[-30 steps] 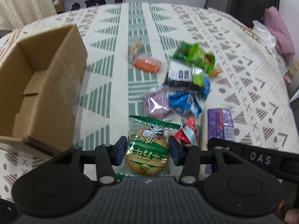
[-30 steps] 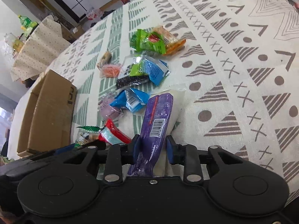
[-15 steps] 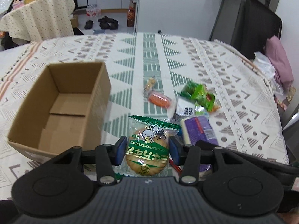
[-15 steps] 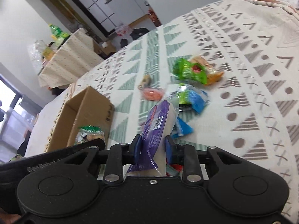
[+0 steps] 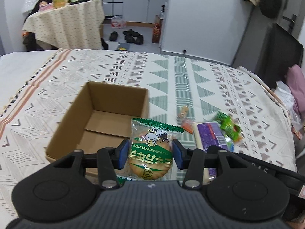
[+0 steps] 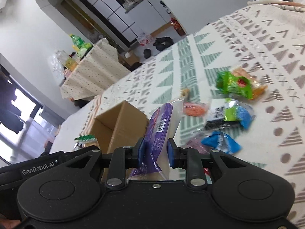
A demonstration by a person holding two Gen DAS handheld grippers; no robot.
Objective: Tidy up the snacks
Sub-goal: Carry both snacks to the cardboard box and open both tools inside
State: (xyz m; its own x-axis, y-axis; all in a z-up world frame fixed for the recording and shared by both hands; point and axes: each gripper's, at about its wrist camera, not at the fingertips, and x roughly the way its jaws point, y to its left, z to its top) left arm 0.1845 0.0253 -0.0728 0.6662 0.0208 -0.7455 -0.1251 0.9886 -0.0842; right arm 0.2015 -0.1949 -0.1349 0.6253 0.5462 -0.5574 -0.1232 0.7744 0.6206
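**Two snacks held up beside the open box**

Patterned tabletop (image 5: 57, 99) below, spread wide. Open cardboard box (image 5: 106, 118) on it, nothing visible inside, just left of the lifted packets. Loose snack pile (image 6: 232, 112) lying right of the box. Left gripper (image 5: 150, 153) clamped on a green cow-print biscuit packet (image 5: 152, 148), partly blocking the box's near corner. Right gripper (image 6: 155, 151) pinching a purple packet (image 6: 160, 126), jaws narrowly set, hiding part of the box wall.

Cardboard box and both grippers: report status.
Left gripper shut on cookie packet. Right gripper shut on purple packet. Cardboard box empty, nothing blocking.
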